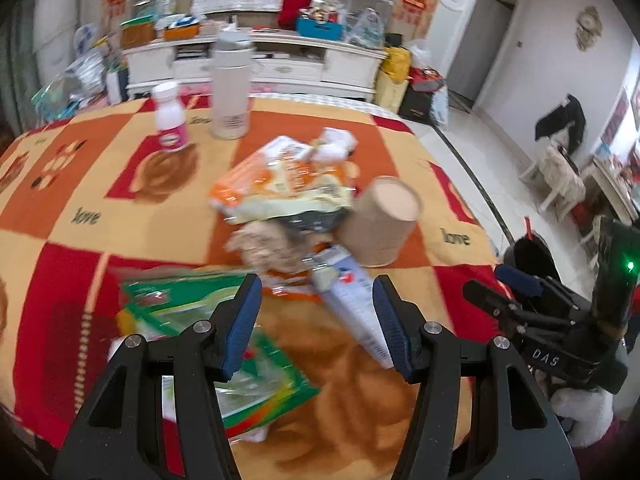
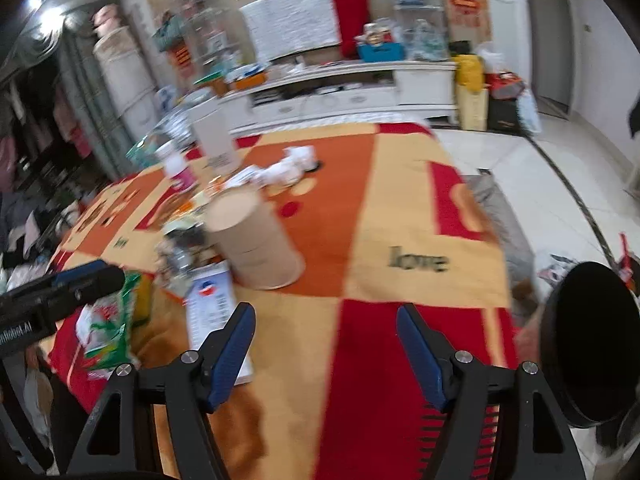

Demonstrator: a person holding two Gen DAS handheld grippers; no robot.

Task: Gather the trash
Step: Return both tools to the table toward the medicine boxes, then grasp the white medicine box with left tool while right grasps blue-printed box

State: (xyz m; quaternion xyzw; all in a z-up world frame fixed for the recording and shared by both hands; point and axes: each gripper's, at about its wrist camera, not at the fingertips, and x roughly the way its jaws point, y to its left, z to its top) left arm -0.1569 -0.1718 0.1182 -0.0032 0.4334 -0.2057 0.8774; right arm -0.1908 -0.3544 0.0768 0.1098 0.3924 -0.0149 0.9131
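Centrally, the trash pile of wrappers, a white carton and an upturned paper cup is lying on the "love"-printed blanket, ahead of both grippers. Left gripper is hovering half-open, gripping nothing; right gripper is opening over bare blanket near the table's right edge, a black bin standing just beyond.

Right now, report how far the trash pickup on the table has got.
Done: nothing shows as collected. In hand: nothing; the left gripper and right gripper are both empty above the tablecloth, the right one's jaws opening. Left: the paper cup on its side, orange snack bag, green wrapper, small carton and crumpled tissue. The black bin waits beside the table.
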